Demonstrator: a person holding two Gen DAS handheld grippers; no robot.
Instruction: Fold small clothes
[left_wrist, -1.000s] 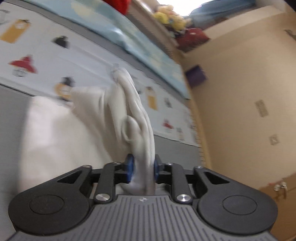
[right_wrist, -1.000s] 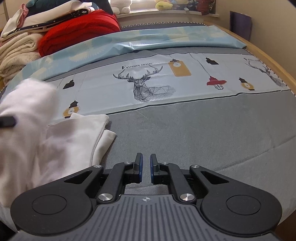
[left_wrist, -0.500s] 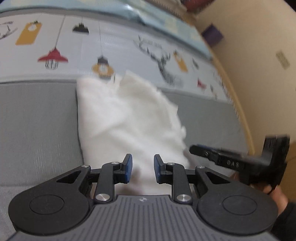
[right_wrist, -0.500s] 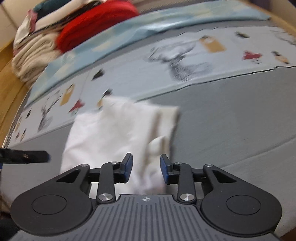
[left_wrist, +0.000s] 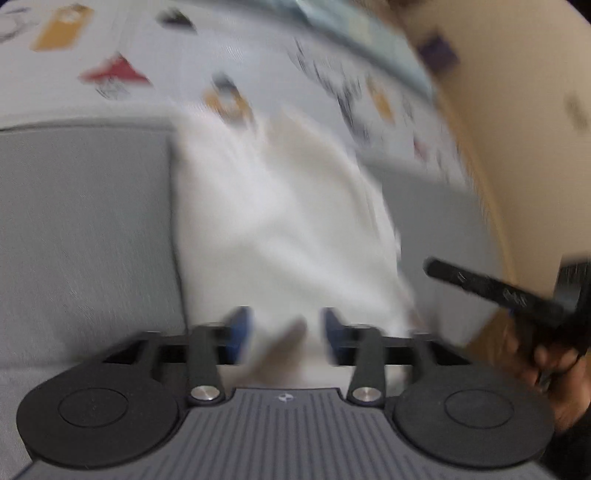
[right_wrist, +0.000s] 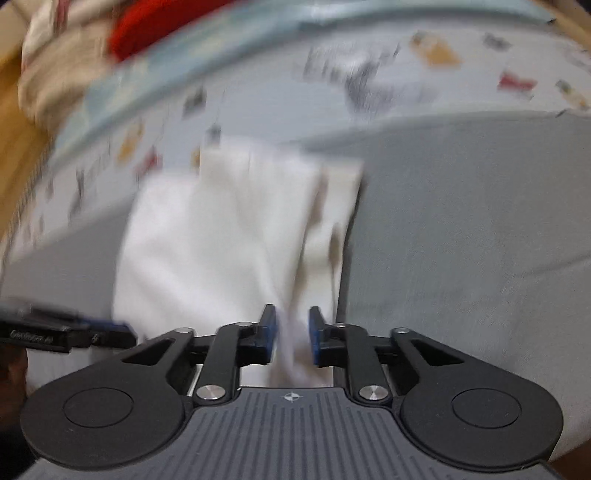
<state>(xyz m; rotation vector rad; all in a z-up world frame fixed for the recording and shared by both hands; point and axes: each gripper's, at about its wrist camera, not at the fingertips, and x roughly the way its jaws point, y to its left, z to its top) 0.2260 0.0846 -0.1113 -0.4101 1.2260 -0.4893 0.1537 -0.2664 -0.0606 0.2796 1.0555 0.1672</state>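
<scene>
the white garment (right_wrist: 221, 236) lies flat on the grey bed (right_wrist: 461, 221), its long axis running from the claws away to the far side. both claws sit at its near edge: the left claw (left_wrist: 282, 334) has just been opening and stands apart over the cloth; the right claw (right_wrist: 291, 334), nearer the right-hand fold, has just been closing, with a ridge of cloth between its jaws, apparently not yet pinched.

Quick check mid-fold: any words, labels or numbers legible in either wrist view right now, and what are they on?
Nothing can be read for certain; both views are motion-blurred.
Pale lettering on the left gripper finger: blurred, not legible.
Marking on the right gripper finger: smeared, not legible.
Print beside the deer drawing on the bed sheet: streaked, not legible.
White garment: no text visible.
</scene>
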